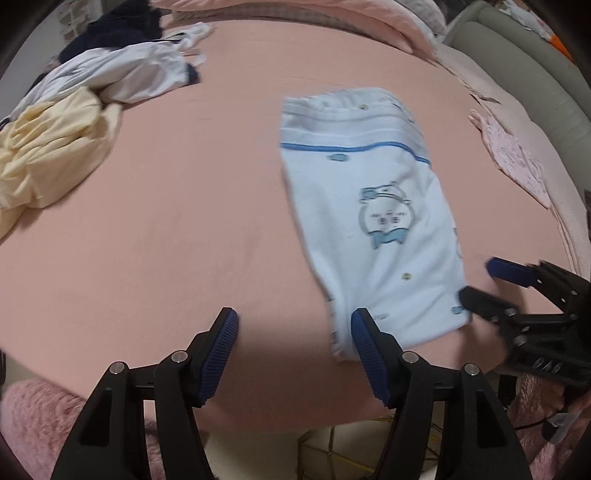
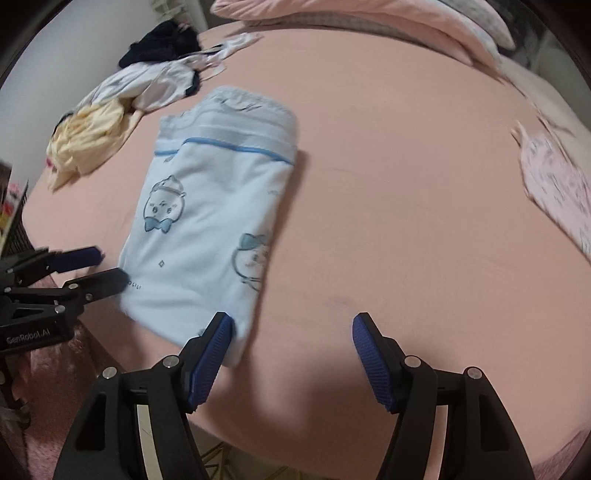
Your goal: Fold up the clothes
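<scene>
A pale blue garment with cartoon prints and a blue stripe lies folded lengthwise on the pink bed sheet; the right wrist view shows the same garment left of centre. My left gripper stands open at the garment's near left corner, its right finger over the hem. My right gripper is open at the near right corner, its left finger touching the hem. Each gripper shows in the other's view, the right gripper and the left gripper, both open beside the garment's near edge. Neither holds cloth.
A heap of unfolded clothes lies at the far left: yellow cloth, white cloth and dark navy cloth. A pink patterned garment lies at the right edge. Pink pillows line the far side. The bed's near edge runs just below the grippers.
</scene>
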A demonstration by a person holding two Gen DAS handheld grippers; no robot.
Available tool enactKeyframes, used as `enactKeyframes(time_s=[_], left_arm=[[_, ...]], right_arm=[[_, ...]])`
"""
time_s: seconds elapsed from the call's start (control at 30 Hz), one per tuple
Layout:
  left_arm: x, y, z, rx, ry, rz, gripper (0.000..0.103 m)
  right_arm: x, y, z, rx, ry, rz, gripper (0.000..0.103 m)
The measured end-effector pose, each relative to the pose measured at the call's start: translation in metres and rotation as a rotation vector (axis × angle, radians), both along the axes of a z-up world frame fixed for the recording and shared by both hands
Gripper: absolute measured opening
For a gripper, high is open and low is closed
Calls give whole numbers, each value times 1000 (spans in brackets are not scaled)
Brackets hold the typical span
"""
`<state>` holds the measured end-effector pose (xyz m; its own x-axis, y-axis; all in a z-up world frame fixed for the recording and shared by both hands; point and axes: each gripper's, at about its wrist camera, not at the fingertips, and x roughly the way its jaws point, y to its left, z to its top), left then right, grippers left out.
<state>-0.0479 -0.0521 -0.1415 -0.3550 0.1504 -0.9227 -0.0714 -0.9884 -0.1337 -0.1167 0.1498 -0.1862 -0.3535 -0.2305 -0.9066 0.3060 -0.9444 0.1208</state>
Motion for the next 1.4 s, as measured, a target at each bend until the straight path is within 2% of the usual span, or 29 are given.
enactKeyframes(time_s=[0.07, 0.17, 0.23, 0.33, 0.43, 0.47, 0.57, 0.6, 0.67, 0.77, 0.87, 0.9, 0.97, 1.1, 1.3, 1.33, 1.37, 1.4], left_arm=[[3, -9, 9, 51, 37, 17, 62], [5, -4, 13, 66, 54, -3, 62], [5, 2, 2, 1, 24, -23, 62], [11, -6, -6, 10, -7, -9, 63], [14, -18, -3, -65, -24, 10, 62], [13, -24, 0, -54, -19, 23, 62], [4, -42, 13, 93, 36, 53, 62], [-1, -41, 19, 109, 70, 42, 62], [-12, -33, 26, 111, 126, 8, 62], [-52, -12, 22, 86, 128, -26, 62], [-85, 12, 7, 56, 96, -41, 62], [-84, 11, -3, 31, 81, -32, 63], [-80, 2, -9, 65, 85, -16, 63], [-75, -9, -11, 99, 93, -11, 63], [-77, -17, -4, 215, 156, 60, 62], [-79, -20, -3, 225, 165, 81, 62], [-88, -24, -10, 188, 162, 100, 62], [-82, -23, -19, 134, 147, 115, 62]], right_arm=[[1, 2, 3, -12, 7, -8, 67], [1, 5, 8, -31, 18, -20, 68], [0, 3, 5, -21, 11, -16, 68], [-3, -1, -3, 17, -23, 6, 69], [-5, 13, 3, 26, -44, -22, 68], [-8, 19, 7, 24, -28, -44, 68], [-25, 24, 20, -17, 20, -71, 68], [-32, 19, 23, -27, 31, -62, 68], [-46, 8, 30, -46, 54, -45, 68], [-68, -7, 39, -75, 87, -18, 68], [-90, -28, 25, -47, 71, 18, 68], [-97, -34, 20, -37, 66, 30, 68], [-100, -38, 4, -20, 34, 14, 69], [-99, -8, 1, -158, -5, -64, 69], [-65, 29, 21, -278, 49, -154, 71], [-67, 24, 14, -265, 24, -159, 71], [-67, 20, 3, -211, -8, -149, 71], [-69, 15, -4, -154, -26, -125, 71]])
